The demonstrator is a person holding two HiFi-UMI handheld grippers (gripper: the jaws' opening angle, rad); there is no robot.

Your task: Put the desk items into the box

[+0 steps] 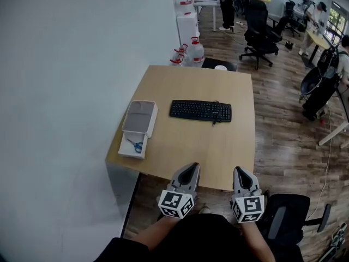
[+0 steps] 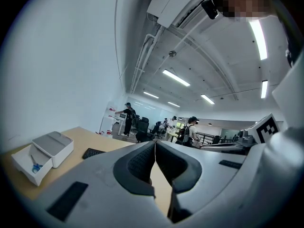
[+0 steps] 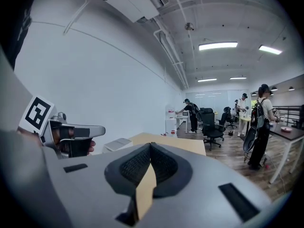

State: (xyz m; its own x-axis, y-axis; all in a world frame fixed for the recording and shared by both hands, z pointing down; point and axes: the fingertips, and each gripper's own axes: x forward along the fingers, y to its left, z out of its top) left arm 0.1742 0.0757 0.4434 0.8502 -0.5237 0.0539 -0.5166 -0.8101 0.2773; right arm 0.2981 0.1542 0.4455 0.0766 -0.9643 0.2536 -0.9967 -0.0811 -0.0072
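Observation:
A black keyboard [image 1: 200, 111] lies across the middle of the wooden desk [image 1: 234, 146]. At the desk's left edge stands a white box [image 1: 139, 119]; its grey lid is on top, and blue scissors [image 1: 136, 144] lie in the open tray at its near end. My left gripper [image 1: 188, 173] and right gripper [image 1: 244, 174] hover side by side over the desk's near edge, both shut and holding nothing. In the left gripper view the jaw tips [image 2: 155, 142] meet, with the box [image 2: 52, 148] and keyboard [image 2: 93, 152] ahead to the left. In the right gripper view the jaws [image 3: 150, 144] are shut too.
A white wall [image 1: 71, 64] runs along the desk's left side. Water jugs [image 1: 195, 52] and a white cabinet [image 1: 186, 26] stand past the far end. Black office chairs [image 1: 259, 31], other desks and several people fill the room at right. Another chair [image 1: 286, 217] is near my right arm.

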